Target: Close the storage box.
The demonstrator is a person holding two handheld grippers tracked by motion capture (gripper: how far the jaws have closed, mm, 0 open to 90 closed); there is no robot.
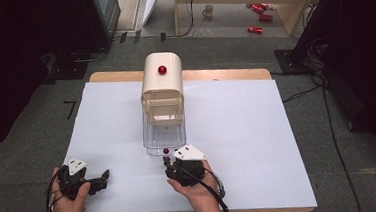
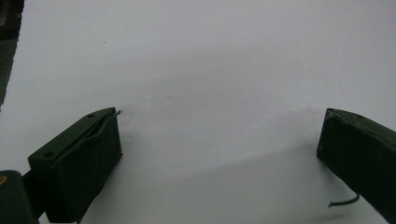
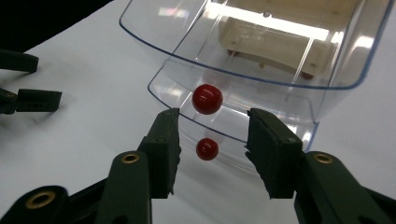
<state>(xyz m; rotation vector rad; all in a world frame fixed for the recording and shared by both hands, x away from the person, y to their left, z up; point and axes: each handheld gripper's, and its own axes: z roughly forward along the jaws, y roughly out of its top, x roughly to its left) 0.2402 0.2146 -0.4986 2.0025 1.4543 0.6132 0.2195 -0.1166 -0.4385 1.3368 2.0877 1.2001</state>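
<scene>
Right hand-held gripper (image 3: 212,140): held low near the middle of the table's near edge, pointed at the front of a clear plastic drawer (image 3: 243,60) that is pulled out of a cream-coloured cabinet (image 1: 161,80). The jaws stand partly apart, one to each side of the drawer's front. A small red knob (image 3: 207,99) sits on the drawer's transparent front wall, just beyond and slightly above the jaw tips; a second red ball shape (image 3: 207,149) shows lower down between the jaws, and whether it is a reflection or a separate knob cannot be told. The pads do not press on the knob; nothing is gripped.

In the high view the same right hand-held gripper (image 1: 172,163) lies just in front of the drawer's near end, with the red knob (image 1: 166,151) at its tip.

The cabinet stands at the middle of the table's (image 1: 237,127) far edge, with a larger red knob (image 1: 162,69) on its rounded top. The drawer (image 1: 164,132) extends from it toward the near edge.

Left hand-held gripper (image 1: 100,181): rests near the table's near-left corner, well apart from the drawer. In the left gripper view, the left hand-held gripper (image 2: 219,140) has its jaws wide apart over bare white table surface (image 2: 210,60), with nothing between them.
</scene>
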